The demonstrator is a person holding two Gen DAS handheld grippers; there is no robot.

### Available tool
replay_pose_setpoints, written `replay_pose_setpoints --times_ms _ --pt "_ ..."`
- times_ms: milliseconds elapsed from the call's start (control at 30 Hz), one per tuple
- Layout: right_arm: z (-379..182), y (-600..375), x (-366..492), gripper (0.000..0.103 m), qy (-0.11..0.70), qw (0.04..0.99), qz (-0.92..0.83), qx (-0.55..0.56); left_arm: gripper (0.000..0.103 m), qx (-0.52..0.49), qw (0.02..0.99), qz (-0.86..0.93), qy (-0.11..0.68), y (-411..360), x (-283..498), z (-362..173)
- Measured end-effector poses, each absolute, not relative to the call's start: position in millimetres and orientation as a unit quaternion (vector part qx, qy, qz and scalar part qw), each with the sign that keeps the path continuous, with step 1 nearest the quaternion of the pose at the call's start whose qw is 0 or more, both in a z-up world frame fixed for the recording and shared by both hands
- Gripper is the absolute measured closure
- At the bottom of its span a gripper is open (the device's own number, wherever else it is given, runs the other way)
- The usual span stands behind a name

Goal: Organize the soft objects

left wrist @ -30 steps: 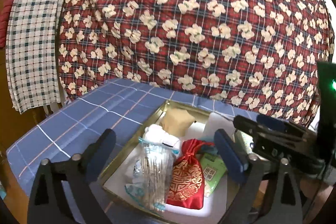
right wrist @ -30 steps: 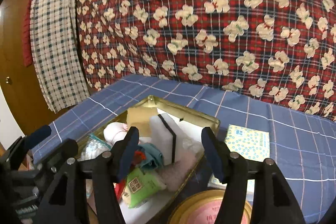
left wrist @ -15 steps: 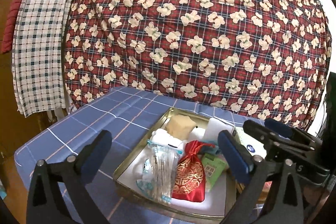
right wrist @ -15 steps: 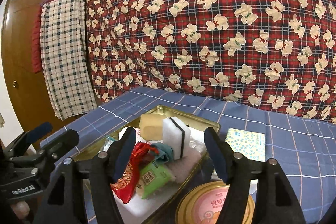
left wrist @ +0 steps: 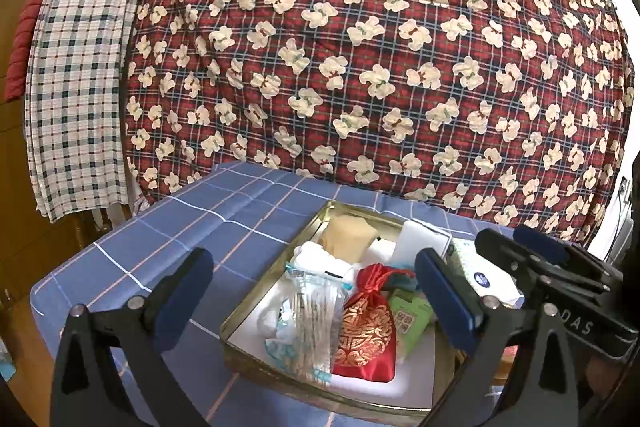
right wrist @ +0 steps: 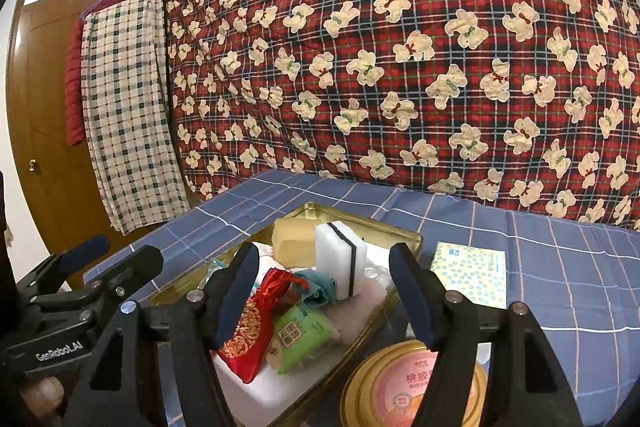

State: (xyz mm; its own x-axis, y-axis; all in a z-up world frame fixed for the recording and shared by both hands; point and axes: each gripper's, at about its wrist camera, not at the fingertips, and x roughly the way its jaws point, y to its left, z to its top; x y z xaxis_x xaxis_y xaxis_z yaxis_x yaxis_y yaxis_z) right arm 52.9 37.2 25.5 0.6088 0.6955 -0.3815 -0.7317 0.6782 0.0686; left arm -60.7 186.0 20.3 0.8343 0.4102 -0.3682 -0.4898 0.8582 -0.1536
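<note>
A gold tin tray (left wrist: 276, 275) (right wrist: 404, 233) on the blue checked tablecloth holds soft things: a red and gold pouch (left wrist: 370, 331) (right wrist: 250, 327), a green packet (left wrist: 410, 319) (right wrist: 302, 339), a clear bag of swabs (left wrist: 316, 319), a tan sponge (left wrist: 350, 237) (right wrist: 294, 241), a white sponge with a dark stripe (right wrist: 340, 267) (left wrist: 424, 245), a white cloth (left wrist: 320, 261) and a teal cloth (right wrist: 318, 287). My left gripper (left wrist: 316, 301) is open above the tray's near end, holding nothing. My right gripper (right wrist: 326, 293) is open too, over the tray's right side.
A patterned tissue pack (right wrist: 470, 273) lies on the cloth right of the tray. A round gold tin with a pink lid (right wrist: 412, 391) stands near the front. A red bear-print quilt (left wrist: 360, 67) hangs behind the table, and a checked towel (left wrist: 80, 75) hangs at the left.
Both grippers have drawn back and tilted up from the tray, so more of the quilt and table shows. Neither has taken hold of anything.
</note>
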Motion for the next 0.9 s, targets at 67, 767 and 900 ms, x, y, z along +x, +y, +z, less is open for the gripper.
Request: replay_pose_setpoints --times_ms 67,767,900 --pt "25.0 37.8 50.7 0.033 0.191 0.895 0.4 -0.048 0.001 -0.121 0.95 0.237 0.164 186.3 -61.8 19.6" --pt "26.4 34.1 46.8 0.033 0.185 0.894 0.405 -0.043 0.001 -0.121 0.946 0.239 0.182 188.6 -55.4 14.5" --pt "25.9 34.1 47.0 0.033 0.185 0.895 0.404 -0.043 0.001 -0.124 0.944 0.245 0.185 190.2 -54.1 12.7"
